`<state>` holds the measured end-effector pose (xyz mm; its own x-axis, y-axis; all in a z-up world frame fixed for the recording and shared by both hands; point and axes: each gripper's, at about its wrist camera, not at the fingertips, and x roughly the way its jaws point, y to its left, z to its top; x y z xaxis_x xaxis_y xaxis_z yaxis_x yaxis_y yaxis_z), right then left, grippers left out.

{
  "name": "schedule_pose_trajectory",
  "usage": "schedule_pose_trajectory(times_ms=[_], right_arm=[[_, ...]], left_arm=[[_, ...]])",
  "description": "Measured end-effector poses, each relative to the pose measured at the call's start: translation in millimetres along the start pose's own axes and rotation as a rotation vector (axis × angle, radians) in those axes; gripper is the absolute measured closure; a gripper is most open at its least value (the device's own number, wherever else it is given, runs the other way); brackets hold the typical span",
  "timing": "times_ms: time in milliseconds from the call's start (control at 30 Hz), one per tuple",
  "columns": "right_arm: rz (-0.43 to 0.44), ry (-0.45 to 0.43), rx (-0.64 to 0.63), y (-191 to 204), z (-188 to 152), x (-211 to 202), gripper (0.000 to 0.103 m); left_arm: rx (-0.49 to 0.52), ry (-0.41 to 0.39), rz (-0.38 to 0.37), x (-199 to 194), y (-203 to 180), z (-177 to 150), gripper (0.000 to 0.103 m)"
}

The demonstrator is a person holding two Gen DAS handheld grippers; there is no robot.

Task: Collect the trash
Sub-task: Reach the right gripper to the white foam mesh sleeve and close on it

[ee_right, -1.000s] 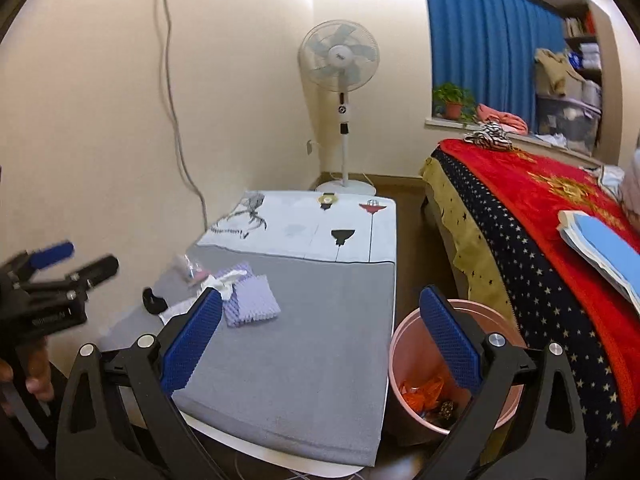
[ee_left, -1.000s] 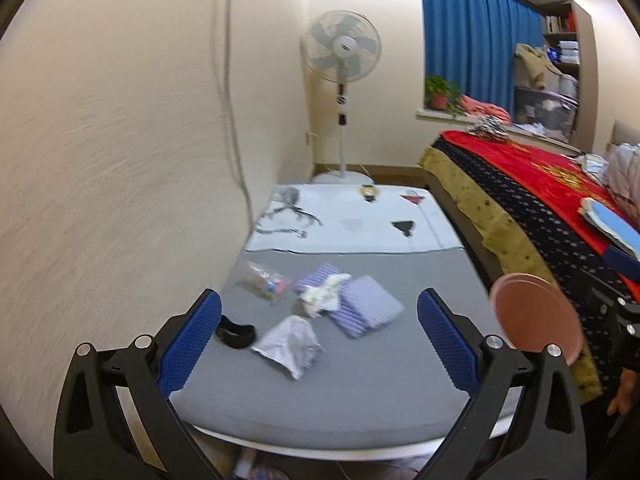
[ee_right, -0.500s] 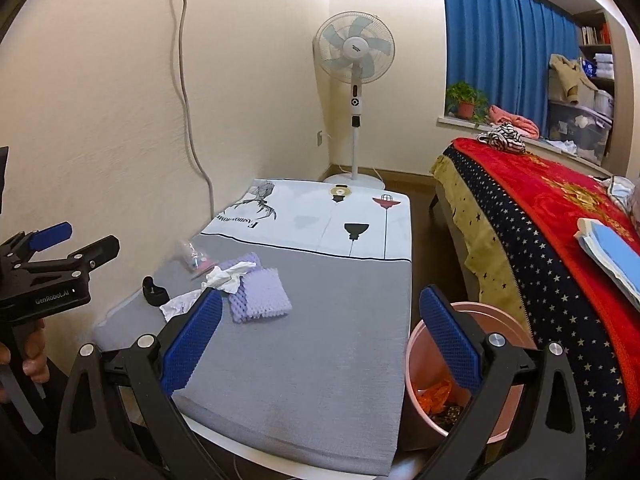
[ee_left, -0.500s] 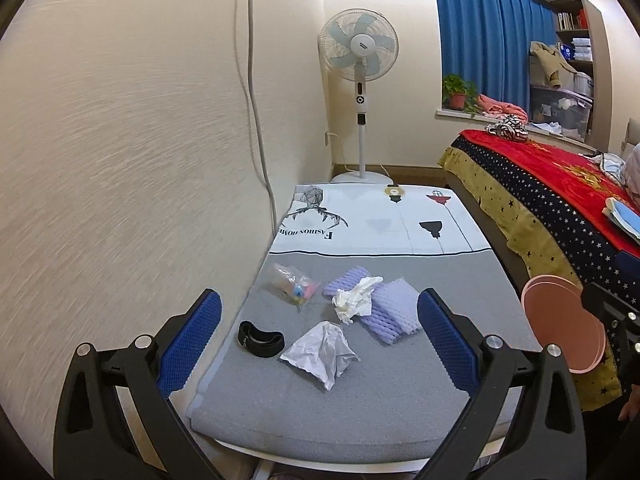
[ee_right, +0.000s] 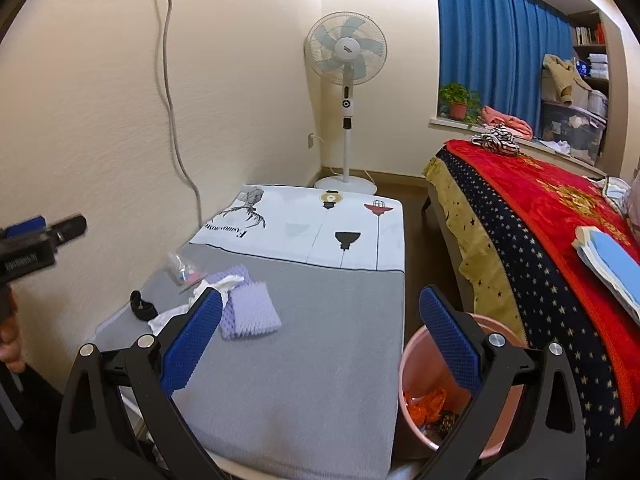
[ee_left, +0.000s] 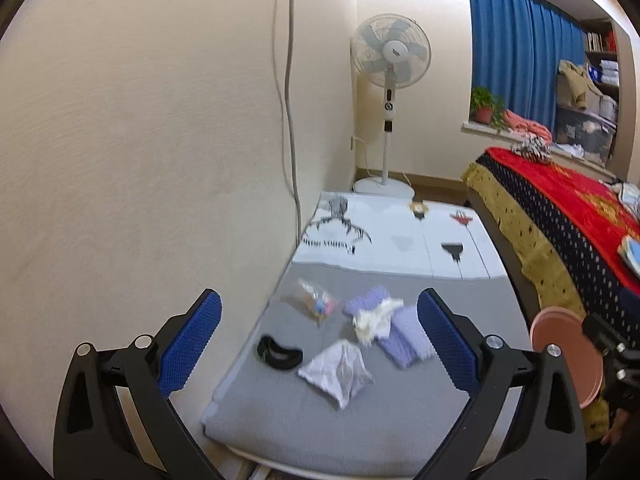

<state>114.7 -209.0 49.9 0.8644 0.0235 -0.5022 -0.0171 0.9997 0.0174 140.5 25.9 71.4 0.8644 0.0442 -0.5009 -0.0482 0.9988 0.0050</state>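
Low in the frame, the left gripper [ee_left: 318, 334] gapes wide, holding nothing; the right gripper [ee_right: 320, 338] likewise, its right finger over the pink bin [ee_right: 416, 364] at lower right. Mid-frame on the grey mat [ee_left: 400, 420] lie crumpled white paper [ee_left: 336, 372], a black band [ee_left: 276, 354], purple foam pieces [ee_left: 404, 338], a white tissue [ee_left: 374, 318] and a clear bag [ee_left: 316, 304]. Beyond stands a fan [ee_left: 390, 56].

Right claw's finger [ee_right: 192, 336] hides part of the crumpled tissue [ee_right: 168, 319].
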Motion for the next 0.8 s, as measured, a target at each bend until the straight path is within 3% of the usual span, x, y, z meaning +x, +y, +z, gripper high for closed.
schedule_pose_trajectory(times_ms=[167,233,300,400,800], right_arm=[[0.027,-0.013,-0.021,11,12,40,0.007],[0.046,-0.004,-0.027,18,10,66,0.017],[0.06,0.026,-0.035,26,6,91,0.027],[0.08,0.057,-0.03,36,-4,124,0.032],[0.14,0.143,-0.078,72,-36,206,0.039]], left_arm=[[-0.012,-0.066,0.04,12,7,28,0.008],[-0.029,-0.074,0.059,20,12,29,0.008],[-0.051,-0.054,0.063,30,18,24,0.008],[-0.051,-0.003,0.068,48,24,22,0.008],[-0.005,0.03,0.08,67,23,24,0.008]])
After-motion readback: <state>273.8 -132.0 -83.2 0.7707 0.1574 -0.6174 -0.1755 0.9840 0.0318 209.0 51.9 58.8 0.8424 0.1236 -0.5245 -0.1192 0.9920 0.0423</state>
